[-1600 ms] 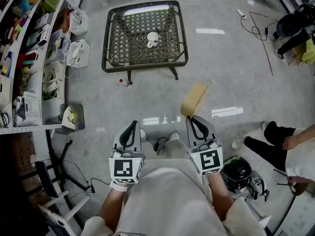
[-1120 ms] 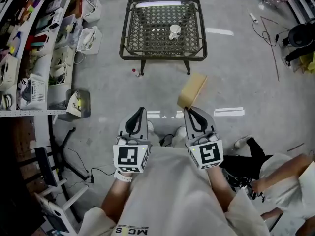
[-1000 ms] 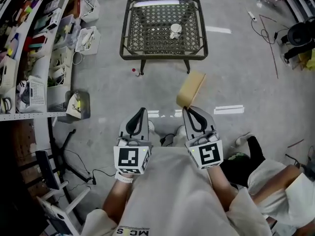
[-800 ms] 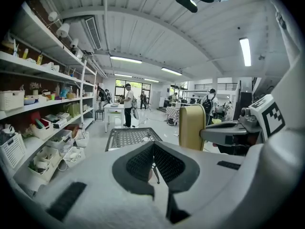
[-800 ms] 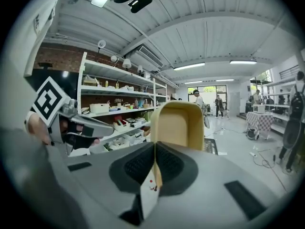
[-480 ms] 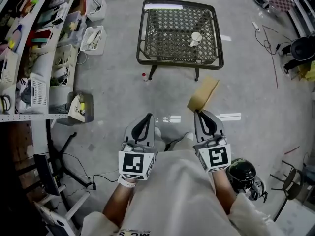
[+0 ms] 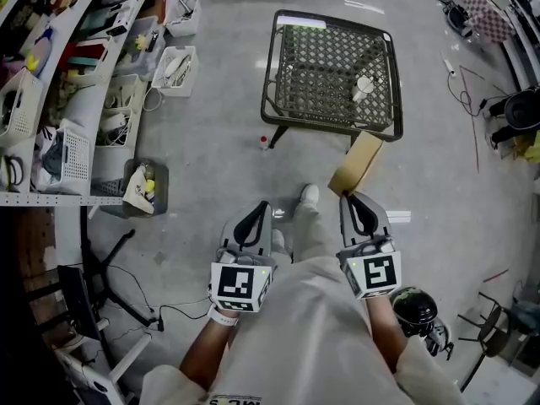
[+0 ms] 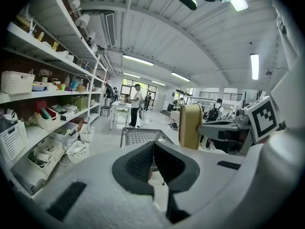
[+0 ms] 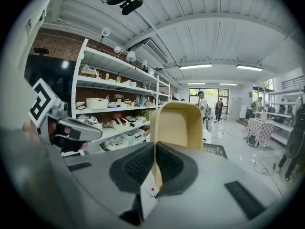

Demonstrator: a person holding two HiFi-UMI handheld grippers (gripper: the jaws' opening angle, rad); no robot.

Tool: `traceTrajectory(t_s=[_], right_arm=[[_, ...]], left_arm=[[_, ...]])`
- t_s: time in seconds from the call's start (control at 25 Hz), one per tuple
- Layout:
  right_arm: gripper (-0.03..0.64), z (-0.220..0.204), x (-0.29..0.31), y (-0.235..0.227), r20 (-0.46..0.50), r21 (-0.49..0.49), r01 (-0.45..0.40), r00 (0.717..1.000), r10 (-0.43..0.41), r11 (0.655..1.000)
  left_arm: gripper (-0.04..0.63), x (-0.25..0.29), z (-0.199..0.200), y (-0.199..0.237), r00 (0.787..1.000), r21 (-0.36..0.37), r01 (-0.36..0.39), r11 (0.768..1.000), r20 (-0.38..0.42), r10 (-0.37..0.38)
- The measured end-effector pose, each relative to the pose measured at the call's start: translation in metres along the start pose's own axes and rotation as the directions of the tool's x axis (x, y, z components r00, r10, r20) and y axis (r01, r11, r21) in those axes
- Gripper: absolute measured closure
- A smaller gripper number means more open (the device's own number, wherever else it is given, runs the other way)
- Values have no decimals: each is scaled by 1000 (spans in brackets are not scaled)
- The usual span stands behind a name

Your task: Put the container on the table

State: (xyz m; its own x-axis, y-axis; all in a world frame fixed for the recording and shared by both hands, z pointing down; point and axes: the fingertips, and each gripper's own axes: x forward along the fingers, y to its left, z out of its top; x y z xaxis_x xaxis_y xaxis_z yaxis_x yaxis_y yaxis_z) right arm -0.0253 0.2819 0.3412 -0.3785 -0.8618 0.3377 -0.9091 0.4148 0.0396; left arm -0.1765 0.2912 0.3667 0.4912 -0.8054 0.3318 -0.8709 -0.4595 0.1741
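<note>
I'm mid-carry: my right gripper (image 7: 349, 201) has its jaws clamped on the container (image 7: 355, 164) by its rim, in the air just short of the desk (image 7: 331, 130), my left gripper (image 7: 260, 207) has its jaws together on nothing, and next I should reach forward and set it down clear of the cup (image 7: 364, 85)

- Bright, even white light pours from fluorescent ceiling strips (image 8: 251, 66), and one lamp (image 8: 238, 1) burns out to pure white.
- In the head view the polished floor (image 7: 211, 159) throws back pale glare patches (image 7: 396, 218). Shadows are soft and short.
- The left gripper view and the right gripper view bend hard at the edges. The shelves (image 8: 38, 42) curve and the corners go black.
- The left tool (image 8: 153, 149) and right tool (image 9: 155, 151) loom soft up close, while the hall behind is clearer.
</note>
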Motion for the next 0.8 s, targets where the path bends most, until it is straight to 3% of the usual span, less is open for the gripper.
traceTrajectory(t_s=[0.2, 0.4, 0.8], right_arm=[[592, -4, 25, -11, -20, 50, 19, 1000, -18, 999], [592, 2, 67, -32, 22, 54, 7, 1000, -9, 999], [592, 44, 187, -116, 30, 70, -38, 999, 36, 997]], left_arm=[[569, 24, 5, 18, 1000, 1, 6, 1000, -17, -6], [569, 64, 16, 39, 999, 5, -12, 1000, -37, 12], [569, 182, 88, 77, 997, 53, -52, 997, -48, 54]])
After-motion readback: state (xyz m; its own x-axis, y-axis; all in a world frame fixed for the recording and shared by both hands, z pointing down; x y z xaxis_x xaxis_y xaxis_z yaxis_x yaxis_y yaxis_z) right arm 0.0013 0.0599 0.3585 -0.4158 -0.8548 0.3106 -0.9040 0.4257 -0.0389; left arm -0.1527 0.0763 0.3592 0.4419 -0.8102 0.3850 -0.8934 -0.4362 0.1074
